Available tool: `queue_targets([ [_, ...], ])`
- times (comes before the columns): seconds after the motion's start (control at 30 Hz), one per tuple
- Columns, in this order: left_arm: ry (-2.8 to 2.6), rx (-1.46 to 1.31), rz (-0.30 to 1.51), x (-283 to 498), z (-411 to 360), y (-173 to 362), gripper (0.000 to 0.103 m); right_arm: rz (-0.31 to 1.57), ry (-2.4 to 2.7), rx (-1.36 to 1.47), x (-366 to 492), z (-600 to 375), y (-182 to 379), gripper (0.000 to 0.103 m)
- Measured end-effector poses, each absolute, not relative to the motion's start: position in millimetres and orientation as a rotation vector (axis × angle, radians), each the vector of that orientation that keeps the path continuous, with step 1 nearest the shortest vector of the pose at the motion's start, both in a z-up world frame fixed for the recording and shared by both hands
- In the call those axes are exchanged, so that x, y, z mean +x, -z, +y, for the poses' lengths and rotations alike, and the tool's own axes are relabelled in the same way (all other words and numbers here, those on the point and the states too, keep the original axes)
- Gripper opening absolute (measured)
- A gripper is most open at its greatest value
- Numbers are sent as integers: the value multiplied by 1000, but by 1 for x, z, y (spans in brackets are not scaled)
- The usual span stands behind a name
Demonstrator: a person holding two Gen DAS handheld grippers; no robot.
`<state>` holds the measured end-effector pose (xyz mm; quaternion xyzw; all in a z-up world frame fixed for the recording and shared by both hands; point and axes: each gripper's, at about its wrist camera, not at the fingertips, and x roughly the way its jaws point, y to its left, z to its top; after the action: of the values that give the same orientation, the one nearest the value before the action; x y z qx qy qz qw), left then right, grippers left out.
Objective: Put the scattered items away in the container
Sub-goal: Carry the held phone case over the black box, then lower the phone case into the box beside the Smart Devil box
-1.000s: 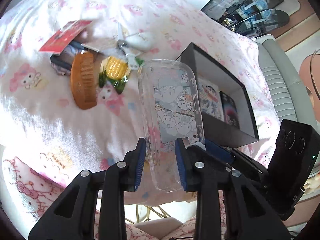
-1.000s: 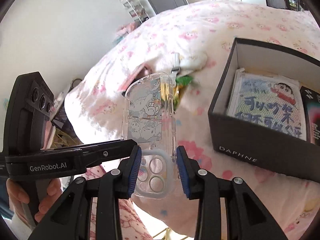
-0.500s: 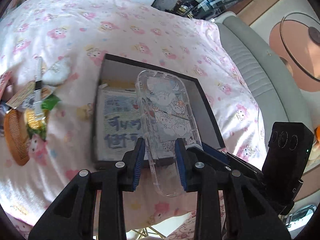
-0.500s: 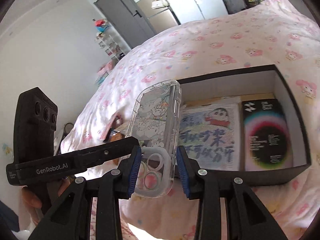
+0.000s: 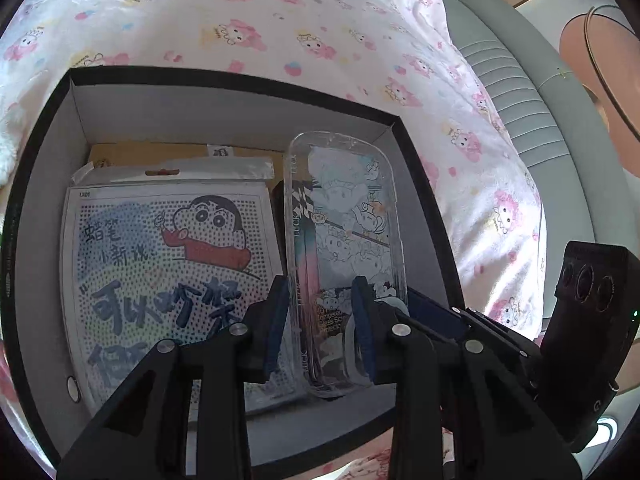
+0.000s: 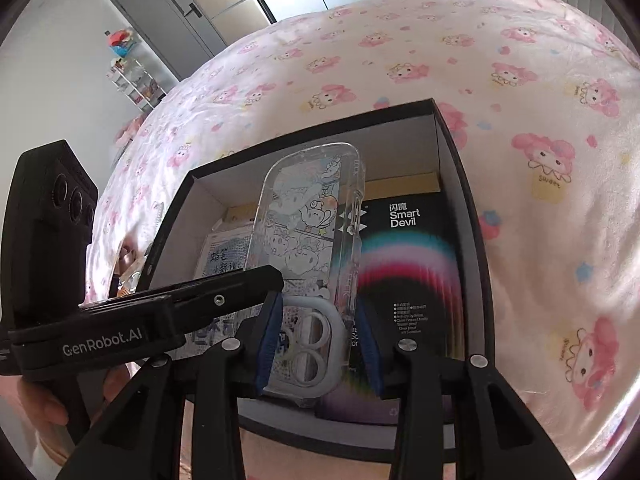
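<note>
A clear phone case point(image 5: 344, 240) printed with cartoon figures is held by both grippers over the open black box point(image 5: 240, 92). My left gripper point(image 5: 320, 328) is shut on the case's lower end, and my right gripper point(image 6: 318, 340) is shut on the same end by the camera cutout point(image 6: 308, 340). The case point(image 6: 308, 224) hangs inside the box point(image 6: 452, 148), above a cartoon-printed pack point(image 5: 160, 272) and a black "Smart Devil" pack point(image 6: 408, 264). The left gripper's body point(image 6: 132, 320) crosses the right wrist view.
The box sits on a bed with a pink cartoon-print cover point(image 6: 520, 100). A grey padded headboard point(image 5: 520, 92) runs along the right in the left wrist view. Grey wardrobe doors point(image 6: 192, 12) and a shelf rack point(image 6: 136, 76) stand beyond the bed.
Both grippers have carried the phone case from over the bedcover beside the box to above the box's inside and lower into it. The scattered items have left the view.
</note>
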<state>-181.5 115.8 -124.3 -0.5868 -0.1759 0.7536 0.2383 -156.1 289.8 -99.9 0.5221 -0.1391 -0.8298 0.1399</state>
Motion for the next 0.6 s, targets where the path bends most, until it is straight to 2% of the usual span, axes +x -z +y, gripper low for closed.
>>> queue_targets([
  [0.07,-2032,-1646,-504,-181,116,135,33,-414,2377,1558,-159,292,108,34],
  [0.2,-1993,-1674,-535,-179,113,144,33,-306,2410,1593,-156,283,109,34],
  [0.33,-2012,-1658,-570,-178,102,139,33,-271,2489,1524,-153,284,100,34],
  [0.5,-2038,-1651,-655,-183,91,138,33,-371,2486,1474,-152,295,92,34],
  [0.6,-2045,-1689,-633,-187,102,146,33,-436,2499,1469,-151,300,91,34],
])
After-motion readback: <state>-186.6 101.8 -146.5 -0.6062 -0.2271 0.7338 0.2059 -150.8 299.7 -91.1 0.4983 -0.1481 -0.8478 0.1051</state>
